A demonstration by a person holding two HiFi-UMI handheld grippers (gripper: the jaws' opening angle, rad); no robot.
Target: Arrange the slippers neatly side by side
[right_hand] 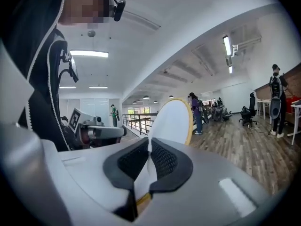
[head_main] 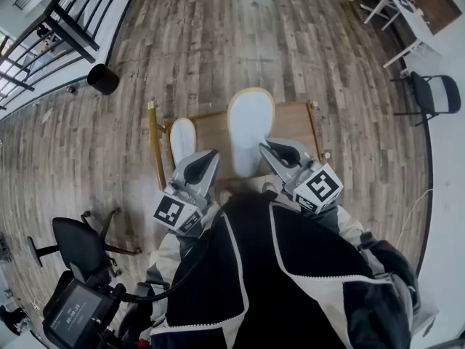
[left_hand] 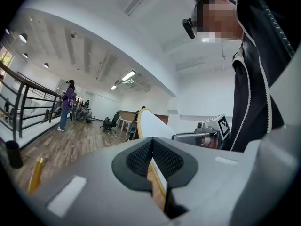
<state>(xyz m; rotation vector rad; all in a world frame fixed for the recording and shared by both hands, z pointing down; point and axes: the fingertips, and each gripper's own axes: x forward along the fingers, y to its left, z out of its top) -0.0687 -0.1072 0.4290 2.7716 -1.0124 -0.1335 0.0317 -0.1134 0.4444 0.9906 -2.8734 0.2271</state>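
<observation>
Two white slippers with tan rims are each held by one gripper over a small wooden table [head_main: 218, 133]. My left gripper [head_main: 197, 167] is shut on the heel edge of the left slipper [head_main: 182, 139]. In the left gripper view this slipper [left_hand: 149, 124] rises beyond the shut jaws [left_hand: 151, 145], its thin edge pinched between the pads. My right gripper [head_main: 280, 151] is shut on the right slipper [head_main: 251, 126], which looks larger and reaches further forward. The right gripper view shows that slipper [right_hand: 172, 121] standing up from the shut jaws [right_hand: 149, 149].
A black bin [head_main: 103, 78] stands on the wood floor at far left near a railing [head_main: 43, 35]. An office chair [head_main: 80, 246] is at my near left, with a folding chair [head_main: 436, 93] and white table [head_main: 407, 13] at far right. People stand in the distance [left_hand: 67, 103].
</observation>
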